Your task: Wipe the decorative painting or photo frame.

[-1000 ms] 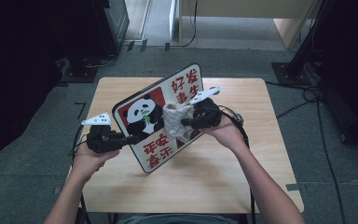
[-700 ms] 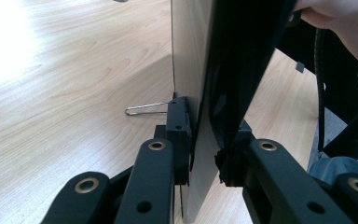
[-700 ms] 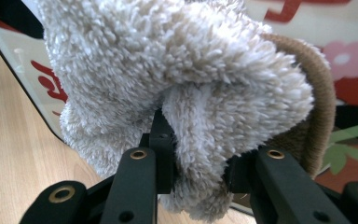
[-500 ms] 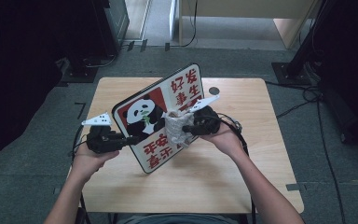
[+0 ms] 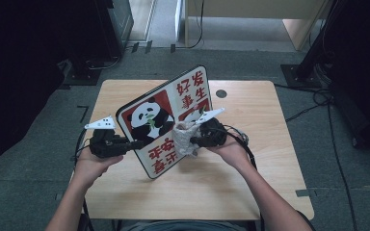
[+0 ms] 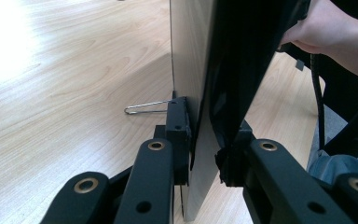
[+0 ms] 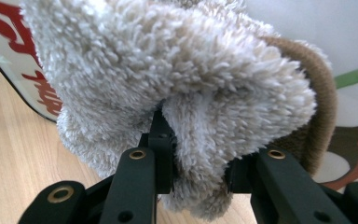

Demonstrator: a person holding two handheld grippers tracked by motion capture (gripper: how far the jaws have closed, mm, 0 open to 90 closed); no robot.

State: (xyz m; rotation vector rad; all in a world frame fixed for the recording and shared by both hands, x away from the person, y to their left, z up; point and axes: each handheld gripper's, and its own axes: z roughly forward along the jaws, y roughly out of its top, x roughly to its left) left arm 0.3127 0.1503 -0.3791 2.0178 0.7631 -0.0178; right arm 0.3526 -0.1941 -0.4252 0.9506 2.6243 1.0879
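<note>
The panda board stands tilted on its lower edge near the middle of the wooden table, its printed face turned toward the person's right. Its long axis runs from about 7 o'clock near the person up to 1 o'clock in the high view. The left gripper is clenched on the board's edge at about 9 o'clock of the panel; in the left gripper view the black jaws pinch the thin panel from both sides, with a wire stand foot lying on the wood just behind. The right gripper grasps a fluffy cream cloth, the pile bulging out around both jaws in the right gripper view.

The cloth sits against the printed face at roughly 4 o'clock from the panda picture, over the red characters. Whether it presses flat on the surface or only brushes it is hard to say from above. The work looks like wiping the face, and the right hand is the one at the job. The coming stroke turns on this: the face lies straight ahead of the right jaws, so the cloth should travel along the board's long axis while the left grip braces the panel from the opposite edge.
</note>
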